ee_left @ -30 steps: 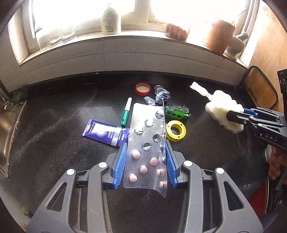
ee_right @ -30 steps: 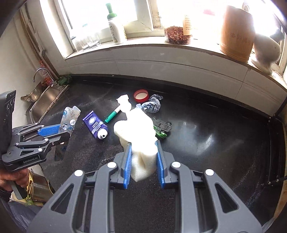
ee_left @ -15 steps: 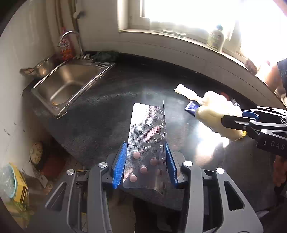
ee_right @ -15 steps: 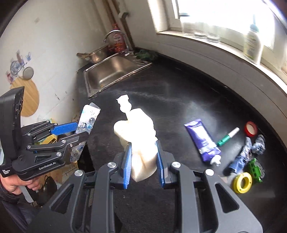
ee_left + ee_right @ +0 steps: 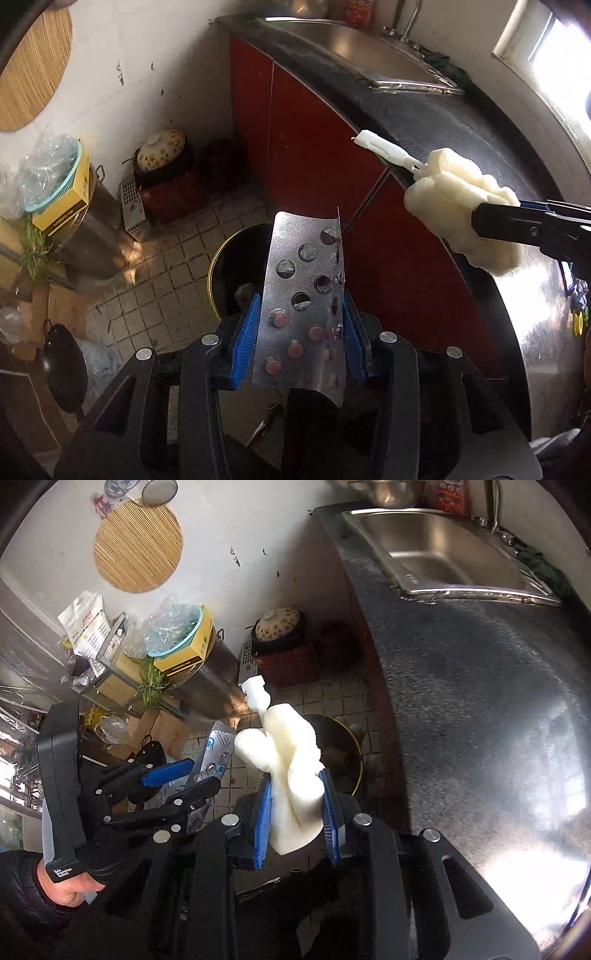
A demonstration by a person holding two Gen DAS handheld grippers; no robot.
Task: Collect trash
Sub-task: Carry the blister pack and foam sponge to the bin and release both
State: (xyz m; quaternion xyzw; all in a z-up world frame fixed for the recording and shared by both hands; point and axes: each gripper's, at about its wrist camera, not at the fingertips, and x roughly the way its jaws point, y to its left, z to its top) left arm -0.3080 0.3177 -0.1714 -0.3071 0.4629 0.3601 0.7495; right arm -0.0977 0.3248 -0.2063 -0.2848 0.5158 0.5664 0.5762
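Carry-to-bin step. We look down past the dark countertop (image 5: 480,701) to the tiled floor, where the round bin (image 5: 225,273) stands open beside the red cabinet. Our right gripper (image 5: 297,812) pinches a white sponge brush (image 5: 291,760); our left gripper (image 5: 301,332) pinches a part-used pill blister pack (image 5: 303,295). Both loads hang above the bin. Next, we judge, each must be centred over the opening before the jaws part.

You face a white wall (image 5: 229,528) above a tiled floor (image 5: 166,258); red cabinet doors (image 5: 306,147) carry a dark countertop (image 5: 480,701) with steel sink (image 5: 443,550).
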